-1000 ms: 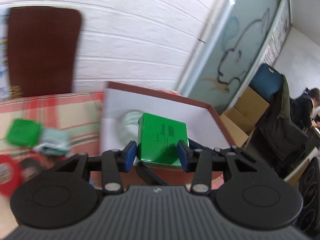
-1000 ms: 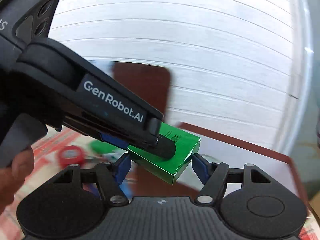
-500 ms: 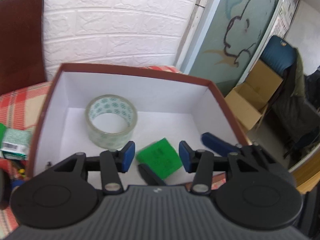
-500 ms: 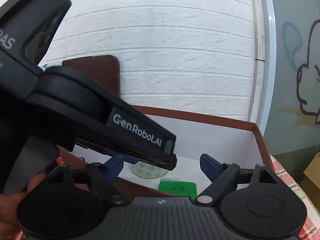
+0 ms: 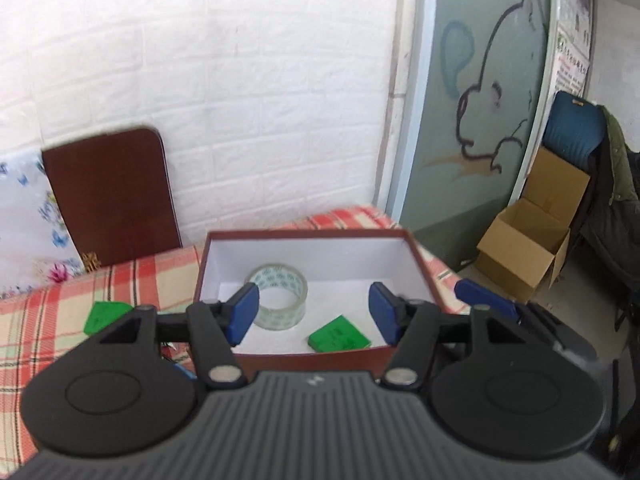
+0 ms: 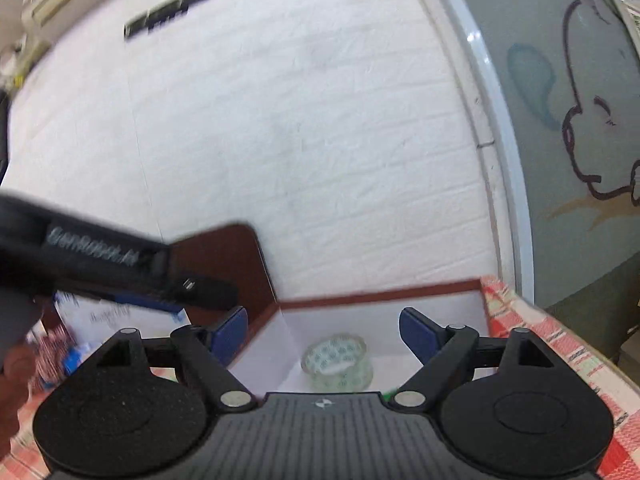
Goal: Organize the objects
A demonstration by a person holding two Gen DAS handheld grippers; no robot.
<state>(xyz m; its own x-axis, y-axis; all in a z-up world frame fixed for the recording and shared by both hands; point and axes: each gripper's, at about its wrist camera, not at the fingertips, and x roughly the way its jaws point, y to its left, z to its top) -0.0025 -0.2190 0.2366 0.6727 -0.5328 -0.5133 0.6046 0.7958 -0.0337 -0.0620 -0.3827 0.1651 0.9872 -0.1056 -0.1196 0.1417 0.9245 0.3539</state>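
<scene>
A brown box with a white inside [image 5: 300, 356] [image 6: 380, 294] stands on the checked cloth. In it lie a roll of clear tape [image 5: 278, 294] [image 6: 338, 362] and a small green box [image 5: 338, 336], the latter in the near right corner. My left gripper [image 5: 314, 316] hangs above and short of the box, its jaws opening, nothing between them. My right gripper [image 6: 324, 332] is open and empty, also back from the box; its blue fingers [image 5: 484, 304] show at the right of the left wrist view. The left tool's body crosses the right wrist view at the left.
A second green packet [image 5: 106, 314] lies on the cloth left of the box. A brown board [image 5: 112, 200] leans on the white brick wall. A floral cloth [image 5: 24, 216] sits at far left. An open cardboard carton [image 5: 524, 240] and a chair with a coat stand on the floor, right.
Both grippers held the green box over the brown box; they let go, it dropped inside, and both have pulled back and upward with jaws spread.
</scene>
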